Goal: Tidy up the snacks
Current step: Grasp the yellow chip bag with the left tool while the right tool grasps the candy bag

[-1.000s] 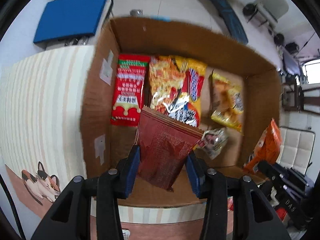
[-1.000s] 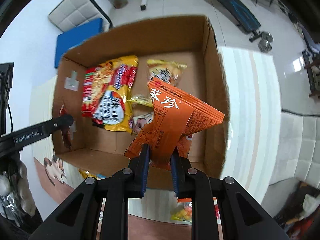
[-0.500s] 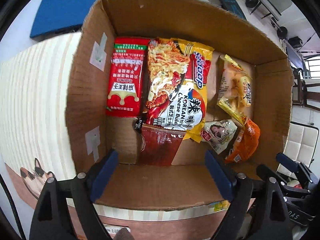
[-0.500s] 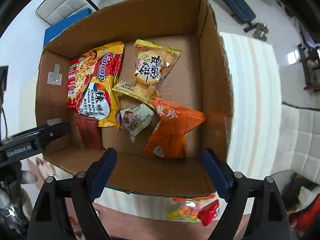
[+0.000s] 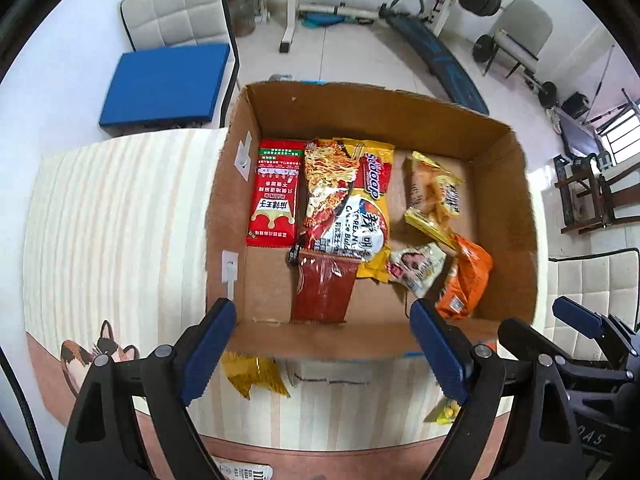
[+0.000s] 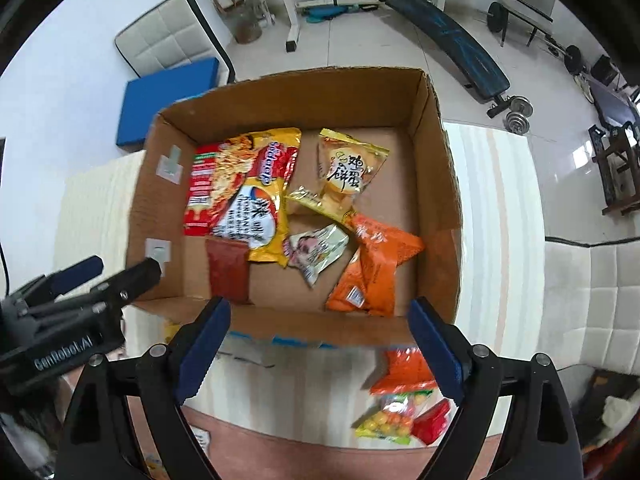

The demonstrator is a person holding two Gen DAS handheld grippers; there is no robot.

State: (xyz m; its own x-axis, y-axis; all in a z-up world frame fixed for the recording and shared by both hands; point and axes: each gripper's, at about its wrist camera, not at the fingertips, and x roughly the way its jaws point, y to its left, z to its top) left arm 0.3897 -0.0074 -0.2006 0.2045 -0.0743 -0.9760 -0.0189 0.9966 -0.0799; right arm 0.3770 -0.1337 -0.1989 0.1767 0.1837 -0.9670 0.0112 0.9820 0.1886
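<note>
A cardboard box (image 5: 504,184) (image 6: 444,184) on the striped table holds several snack packs. A dark red pack (image 5: 324,292) (image 6: 228,272) lies near its front wall and an orange pack (image 5: 464,280) (image 6: 376,268) at the front right. A yellow noodle pack (image 5: 352,204) (image 6: 256,196), a red pack (image 5: 274,196) and a yellow biscuit pack (image 6: 348,168) lie further back. My left gripper (image 5: 320,356) is open and empty above the box's front edge. My right gripper (image 6: 316,352) is open and empty too.
Outside the box, a yellow pack (image 5: 252,372) lies on the table (image 5: 120,220) in front of it. An orange pack (image 6: 404,372), a pack of yellow balls (image 6: 388,420) and a red pack (image 6: 432,424) lie at the front right. Chairs and gym gear stand beyond the table.
Both grippers let go of their packs, the dark red one and the orange one, which now lie in the box. Both grippers have opened wide and pulled back and up from the box.
</note>
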